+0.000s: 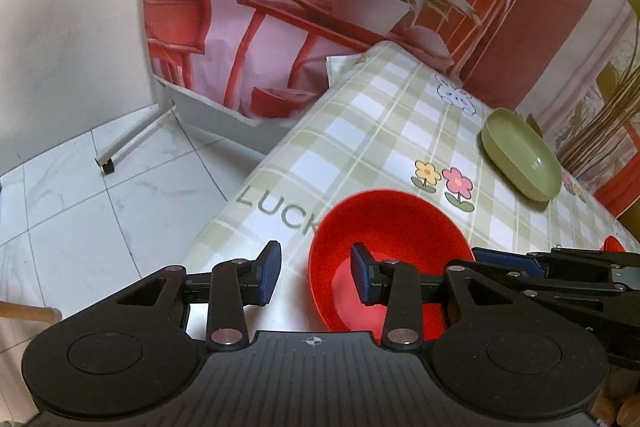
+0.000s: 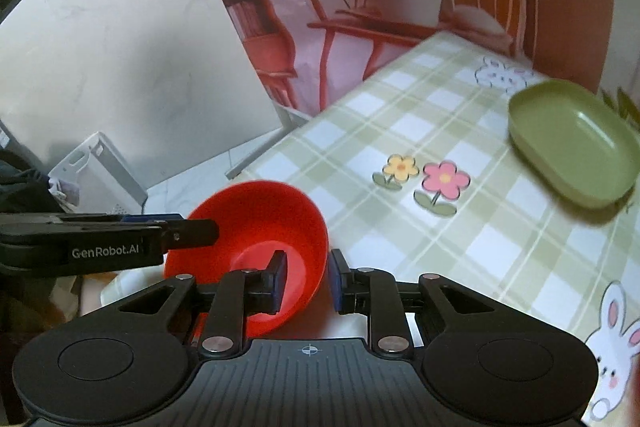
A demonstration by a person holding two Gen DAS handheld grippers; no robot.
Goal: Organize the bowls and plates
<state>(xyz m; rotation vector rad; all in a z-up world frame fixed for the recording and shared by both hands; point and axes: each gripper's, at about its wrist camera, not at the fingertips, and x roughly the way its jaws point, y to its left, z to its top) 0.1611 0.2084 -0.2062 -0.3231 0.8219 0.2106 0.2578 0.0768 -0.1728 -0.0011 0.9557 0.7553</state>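
A red bowl (image 1: pixel 390 227) sits near the table's left edge on a green checked cloth. My left gripper (image 1: pixel 316 277) is open, its jaws astride the bowl's left rim, one pad outside and one pad inside. My right gripper (image 2: pixel 307 281) is open too, astride the bowl's right rim (image 2: pixel 316 247), one pad inside the bowl (image 2: pixel 256 223) and one outside. Neither pair of pads presses the wall. A green oval dish (image 1: pixel 522 159) lies further back on the right, also in the right wrist view (image 2: pixel 572 147). The right gripper's fingers (image 1: pixel 540 263) show in the left wrist view.
The table edge (image 1: pixel 240 203) drops to a white tiled floor (image 1: pixel 100 207) on the left. A printed backdrop (image 1: pixel 320 7) on a wheeled stand is behind the table. A white appliance (image 2: pixel 96 171) is on the floor. Another red object (image 1: pixel 614 245) peeks out at far right.
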